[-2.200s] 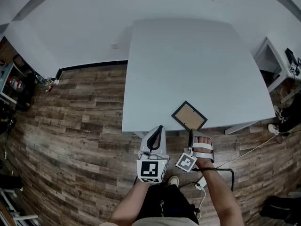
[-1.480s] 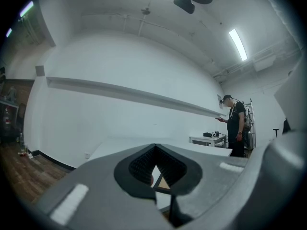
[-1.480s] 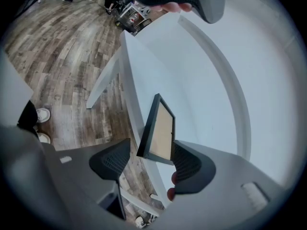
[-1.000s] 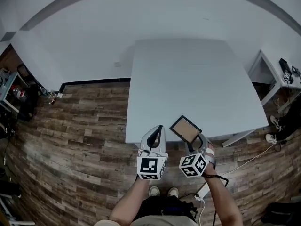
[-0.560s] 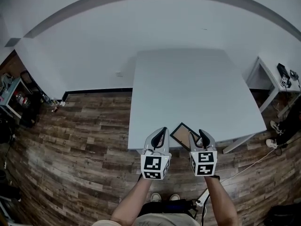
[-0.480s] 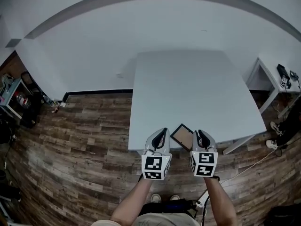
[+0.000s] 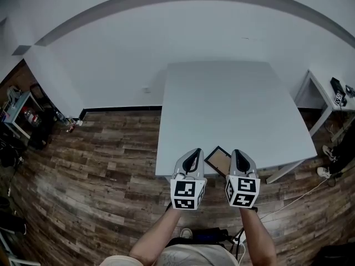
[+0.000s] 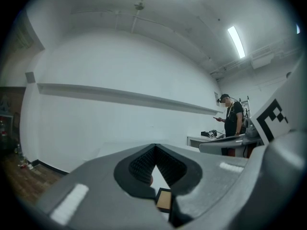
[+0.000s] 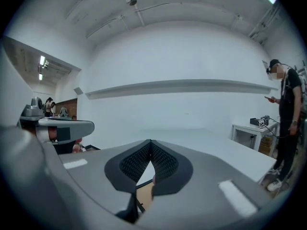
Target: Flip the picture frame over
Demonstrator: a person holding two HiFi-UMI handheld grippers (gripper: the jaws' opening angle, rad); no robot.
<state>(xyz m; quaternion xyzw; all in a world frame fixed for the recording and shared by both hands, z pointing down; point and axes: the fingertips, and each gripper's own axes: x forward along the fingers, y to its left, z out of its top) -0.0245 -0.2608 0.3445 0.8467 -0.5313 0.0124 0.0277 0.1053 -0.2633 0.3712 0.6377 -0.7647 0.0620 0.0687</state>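
The picture frame [image 7: 218, 159], with a black border and a brown panel facing up, lies flat on the white table [image 7: 233, 104] close to its near edge. My left gripper [image 7: 192, 154] and right gripper [image 7: 236, 153] are side by side just in front of that edge, one on each side of the frame. Both are shut with nothing between the jaws. Below the closed tips, the left gripper view [image 8: 154, 147] shows a corner of the frame [image 8: 163, 200]. The right gripper view [image 9: 150, 143] shows the frame [image 9: 144, 195] the same way.
A small white side table [image 7: 328, 87] with devices stands to the right; a person [image 9: 287, 114] stands by it looking at a phone. Wood floor [image 7: 100, 159] lies left of the table, with a shelf unit [image 7: 16, 107] at far left. White wall behind.
My right gripper has risen from low by the floor to level with the left one. Both now sit closer to the frame, which stays on the table.
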